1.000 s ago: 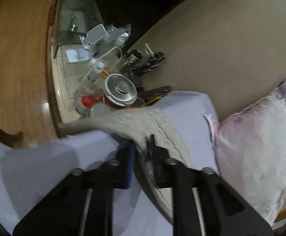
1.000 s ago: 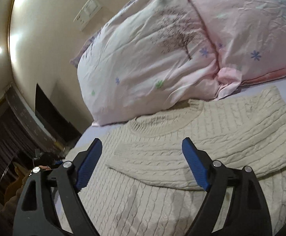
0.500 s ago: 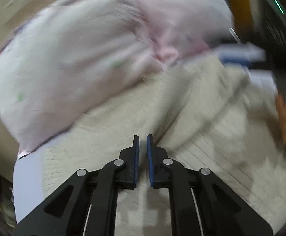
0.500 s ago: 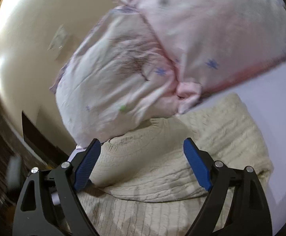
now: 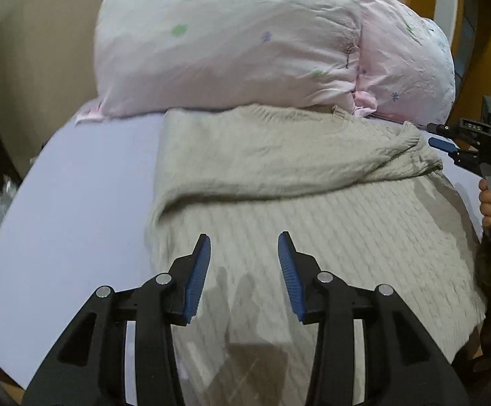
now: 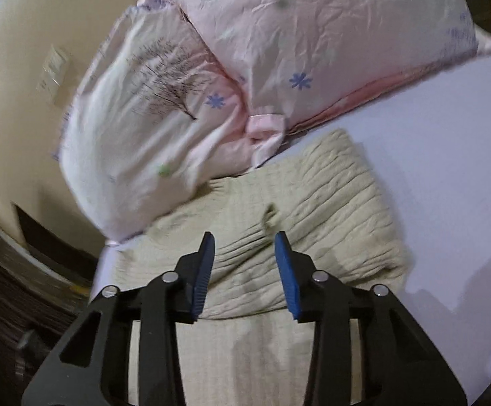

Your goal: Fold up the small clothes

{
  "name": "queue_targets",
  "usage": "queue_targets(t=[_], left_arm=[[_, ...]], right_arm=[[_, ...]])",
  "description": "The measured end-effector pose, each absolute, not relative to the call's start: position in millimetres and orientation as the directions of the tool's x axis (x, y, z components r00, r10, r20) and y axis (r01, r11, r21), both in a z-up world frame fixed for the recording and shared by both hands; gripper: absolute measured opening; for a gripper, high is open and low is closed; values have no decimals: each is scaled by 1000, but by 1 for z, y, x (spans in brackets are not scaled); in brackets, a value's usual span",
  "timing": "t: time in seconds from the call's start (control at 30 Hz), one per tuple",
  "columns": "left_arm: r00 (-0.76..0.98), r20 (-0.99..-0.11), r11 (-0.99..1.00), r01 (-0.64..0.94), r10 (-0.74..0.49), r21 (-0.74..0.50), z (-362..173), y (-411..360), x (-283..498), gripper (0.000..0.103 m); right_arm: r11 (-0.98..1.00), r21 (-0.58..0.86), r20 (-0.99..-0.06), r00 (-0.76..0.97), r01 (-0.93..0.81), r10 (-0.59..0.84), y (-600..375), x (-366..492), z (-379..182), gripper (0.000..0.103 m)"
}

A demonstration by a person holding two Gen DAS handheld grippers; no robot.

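A cream cable-knit sweater (image 5: 313, 209) lies flat on the lilac bed sheet (image 5: 76, 209), with both sleeves folded across its chest. My left gripper (image 5: 243, 253) is open and empty, just above the sweater's lower body. My right gripper (image 6: 243, 253) is open and empty, over the folded sleeves of the sweater (image 6: 313, 209). The right gripper also shows in the left wrist view (image 5: 448, 150), at the sweater's right edge, held by a hand.
Two pink floral pillows (image 5: 245, 40) lie against the sweater's collar end, and they show in the right wrist view (image 6: 245, 67). The sheet (image 6: 448, 169) spreads to the right. A beige wall with a switch plate (image 6: 54, 67) stands behind.
My left gripper carried a sleeve across the sweater, let it go and opened. My right gripper moved closer to the folded sleeves and narrowed its opening.
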State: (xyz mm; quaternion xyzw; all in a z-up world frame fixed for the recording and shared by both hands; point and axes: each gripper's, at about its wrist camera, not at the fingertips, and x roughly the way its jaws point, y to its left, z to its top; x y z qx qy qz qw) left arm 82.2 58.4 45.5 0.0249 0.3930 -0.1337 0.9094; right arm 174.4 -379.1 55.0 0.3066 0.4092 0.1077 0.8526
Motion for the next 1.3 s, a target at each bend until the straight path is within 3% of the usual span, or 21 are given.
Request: queue_targets(t=[0.13, 0.23, 0.33, 0.47, 0.53, 0.57, 0.73, 1.03, 1.07, 1.13, 1.3], left_arm=[[640, -730, 961, 266, -238, -79, 35, 59, 74, 51], [629, -734, 956, 276, -256, -97, 30, 55, 75, 53], [626, -729, 952, 280, -276, -119, 30, 50, 75, 54], [628, -724, 950, 288, -285, -124, 31, 45, 72, 58], [631, -721, 948, 292, -288, -124, 30, 48, 69, 60], [631, -720, 948, 292, -290, -126, 30, 50, 69, 60], [623, -723, 948, 281, -298, -149, 26, 56, 73, 60], [624, -717, 945, 288, -310, -158, 29, 56, 68, 62], [623, -718, 946, 281, -309, -164, 28, 58, 66, 62], [616, -721, 945, 265, -317, -189, 25, 63, 65, 62], [621, -717, 948, 233, -317, -218, 24, 73, 61, 62]], right_arm=[[846, 531, -714, 564, 49, 416, -362, 195, 52, 36], [898, 437, -789, 501, 50, 355, -340, 225, 43, 14], [890, 453, -790, 483, 43, 378, -323, 259, 37, 9], [897, 441, -815, 419, 2, 400, -299, 286, 19, 20], [890, 455, -787, 455, -28, 417, -302, 275, 32, 37], [876, 482, -760, 481, -35, 437, -309, 266, 40, 39], [828, 559, -736, 491, 52, 466, -343, 240, 48, 40], [755, 640, -737, 390, 142, 552, -341, 252, 12, 39], [745, 651, -728, 398, 146, 558, -341, 253, 12, 37], [728, 672, -703, 423, 133, 572, -343, 254, 12, 7], [683, 729, -589, 553, 48, 589, -367, 230, 46, 7]])
